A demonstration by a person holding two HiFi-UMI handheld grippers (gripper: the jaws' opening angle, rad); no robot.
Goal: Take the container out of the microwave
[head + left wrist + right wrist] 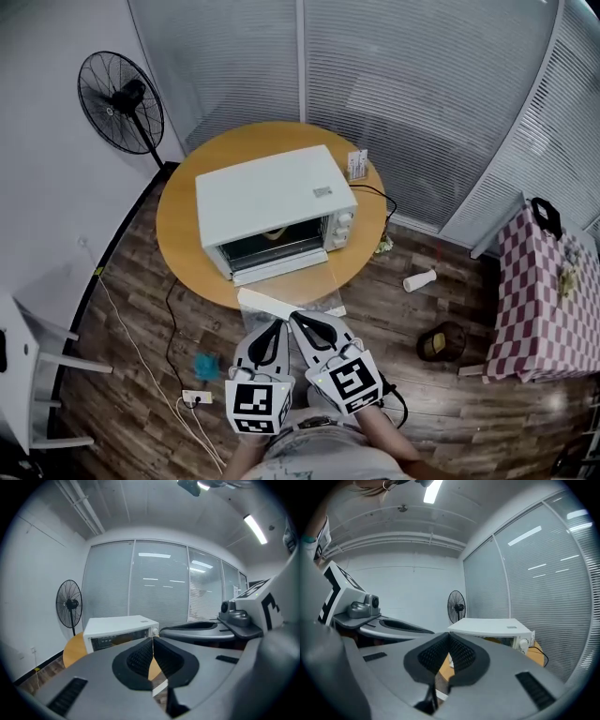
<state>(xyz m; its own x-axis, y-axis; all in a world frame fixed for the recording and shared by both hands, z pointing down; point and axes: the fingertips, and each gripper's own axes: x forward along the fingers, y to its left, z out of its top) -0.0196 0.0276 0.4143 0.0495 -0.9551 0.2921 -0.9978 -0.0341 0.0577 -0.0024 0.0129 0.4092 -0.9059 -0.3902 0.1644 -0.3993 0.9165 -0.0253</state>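
A white microwave [272, 192] stands on a round wooden table [183, 234]. Its front faces me, and its glass door [314, 286] appears to hang open downward, with a white edge [277, 302] nearest me. The cavity is dark and I cannot make out a container inside. My left gripper [279, 324] and right gripper [298, 318] are side by side just short of that edge, both shut and empty. The left gripper view has the shut left gripper [153, 640] in front of the microwave [119, 627]. In the right gripper view the shut right gripper [449, 635] points at the microwave [492, 627].
A standing fan [122, 103] is behind the table at the left. A card stand [357, 164] sits by the microwave. On the wood floor lie a power strip [195, 397], a white bottle [419, 279] and a brown basket [441, 340]. A checkered table [544, 300] stands at the right.
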